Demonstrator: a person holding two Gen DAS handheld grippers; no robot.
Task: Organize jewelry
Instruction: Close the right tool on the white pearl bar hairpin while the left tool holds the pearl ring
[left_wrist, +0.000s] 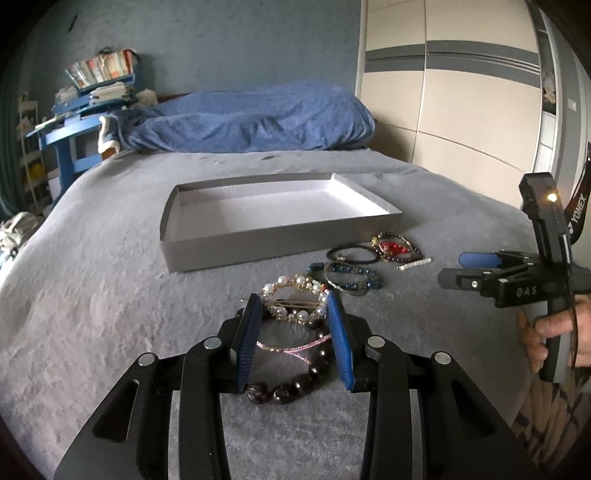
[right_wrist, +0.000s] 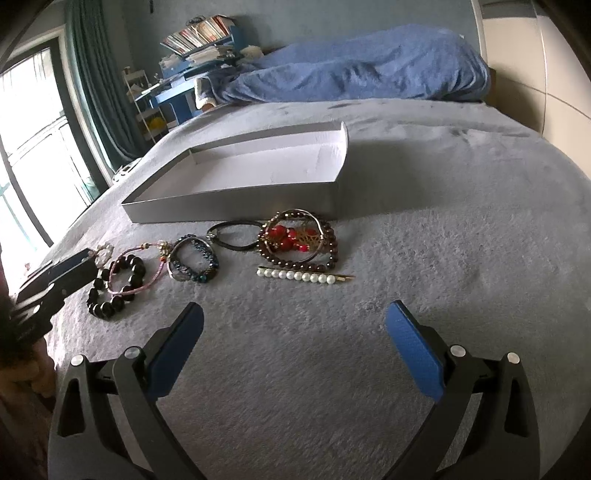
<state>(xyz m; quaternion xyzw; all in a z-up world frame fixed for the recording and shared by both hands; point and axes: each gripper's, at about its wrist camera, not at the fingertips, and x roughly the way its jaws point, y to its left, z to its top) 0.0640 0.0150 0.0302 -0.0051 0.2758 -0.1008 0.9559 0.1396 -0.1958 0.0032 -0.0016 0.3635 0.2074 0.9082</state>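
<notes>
An empty grey box (left_wrist: 258, 243) (right_wrist: 236, 208) lies on the grey bedspread. Jewelry lies in a row in front of it. My left gripper (left_wrist: 293, 310) has its jaws around a pearl oval hair clip (left_wrist: 295, 301), touching its sides; whether they press on it I cannot tell. Below it lie a dark bead bracelet (left_wrist: 295, 384) (right_wrist: 110, 291) and a pink cord bracelet (left_wrist: 291, 347) (right_wrist: 136, 273). A blue bead bracelet (right_wrist: 194, 260), a black hair tie (right_wrist: 232, 236), dark red bead bracelets (right_wrist: 299, 242) and a pearl bar pin (right_wrist: 303, 276) lie further right. My right gripper (right_wrist: 293, 328) is open and empty, above the bedspread near the pin.
A blue duvet (left_wrist: 251, 118) is heaped at the head of the bed. A blue table with stacked papers (left_wrist: 85, 107) stands left of it. Wardrobe doors (left_wrist: 461, 92) are on the right. A window with a green curtain (right_wrist: 92, 74) shows in the right wrist view.
</notes>
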